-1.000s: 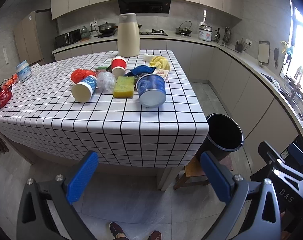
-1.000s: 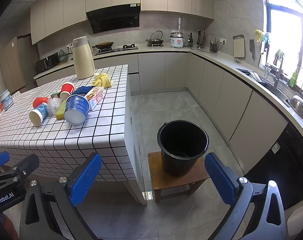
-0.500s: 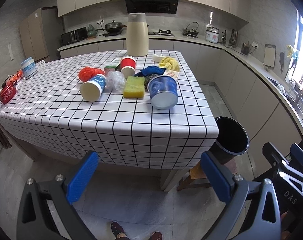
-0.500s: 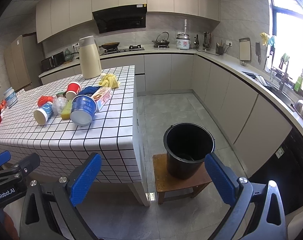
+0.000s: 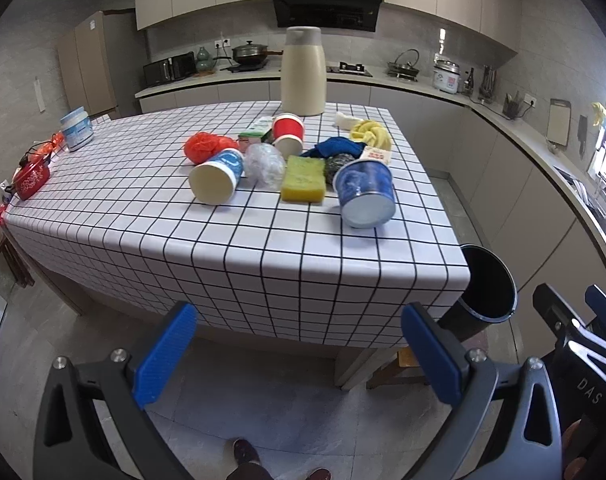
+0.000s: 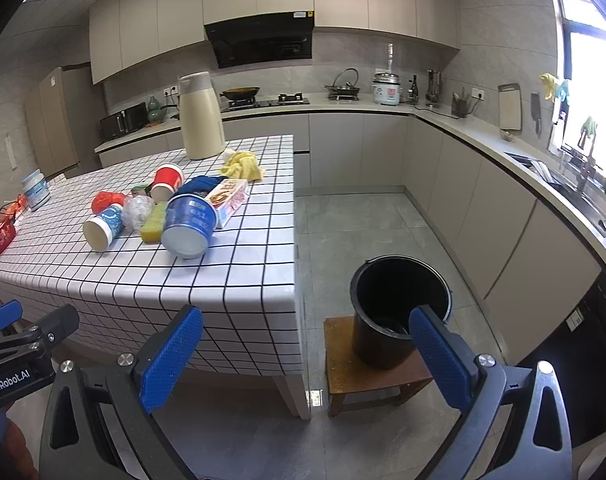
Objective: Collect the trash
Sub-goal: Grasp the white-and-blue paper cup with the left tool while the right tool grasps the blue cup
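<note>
A pile of trash lies on the checked table: a blue noodle tub on its side, a blue-and-white paper cup on its side, a yellow sponge, a crumpled clear plastic ball, a red cup and an orange net. The tub and a snack box show in the right wrist view. A black bucket stands on a wooden stool right of the table. My left gripper is open and empty before the table's near edge. My right gripper is open and empty, short of the bucket.
A tall cream thermos stands at the table's far end, with a yellow cloth and a blue cloth near it. A white jar and a red pot sit at the left edge. Counters run along the back and right.
Both grippers have moved closer to the table and risen a little, so the table and bucket look larger. Both stay open. Nothing on the table has moved.
</note>
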Demonstrator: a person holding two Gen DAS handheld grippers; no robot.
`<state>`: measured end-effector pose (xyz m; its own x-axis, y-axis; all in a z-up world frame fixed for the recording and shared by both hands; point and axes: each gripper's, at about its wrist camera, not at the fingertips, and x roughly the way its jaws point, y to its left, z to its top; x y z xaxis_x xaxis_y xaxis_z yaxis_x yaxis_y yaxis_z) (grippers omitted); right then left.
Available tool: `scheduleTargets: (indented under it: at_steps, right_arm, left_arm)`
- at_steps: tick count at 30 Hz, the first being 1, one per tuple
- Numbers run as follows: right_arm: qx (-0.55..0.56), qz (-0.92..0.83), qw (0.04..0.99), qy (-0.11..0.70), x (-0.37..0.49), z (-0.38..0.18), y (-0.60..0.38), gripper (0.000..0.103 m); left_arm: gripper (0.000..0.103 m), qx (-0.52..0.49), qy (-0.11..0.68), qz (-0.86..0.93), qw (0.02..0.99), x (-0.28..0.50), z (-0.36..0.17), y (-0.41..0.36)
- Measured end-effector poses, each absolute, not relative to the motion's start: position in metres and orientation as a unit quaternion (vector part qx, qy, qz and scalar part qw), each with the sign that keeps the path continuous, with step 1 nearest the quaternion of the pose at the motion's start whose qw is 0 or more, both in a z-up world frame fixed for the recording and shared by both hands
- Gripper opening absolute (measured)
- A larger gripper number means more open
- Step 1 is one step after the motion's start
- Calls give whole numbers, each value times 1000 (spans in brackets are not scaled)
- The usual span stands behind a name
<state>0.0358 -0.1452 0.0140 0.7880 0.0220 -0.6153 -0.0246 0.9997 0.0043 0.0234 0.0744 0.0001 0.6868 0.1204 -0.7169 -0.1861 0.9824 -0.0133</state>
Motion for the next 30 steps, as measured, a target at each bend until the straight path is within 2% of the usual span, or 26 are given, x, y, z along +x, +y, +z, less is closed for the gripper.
scheduleTargets:
  at_steps: [10,30]
  right_arm:
    - [-9,37,944,327,77,9,-103,103]
    - [-6,32,929,369,226,-26,-11,103]
  left_arm:
    - [103,-50,387,104,915,62,-7,130]
    - [103,-17,425,81,902,212,-37,219]
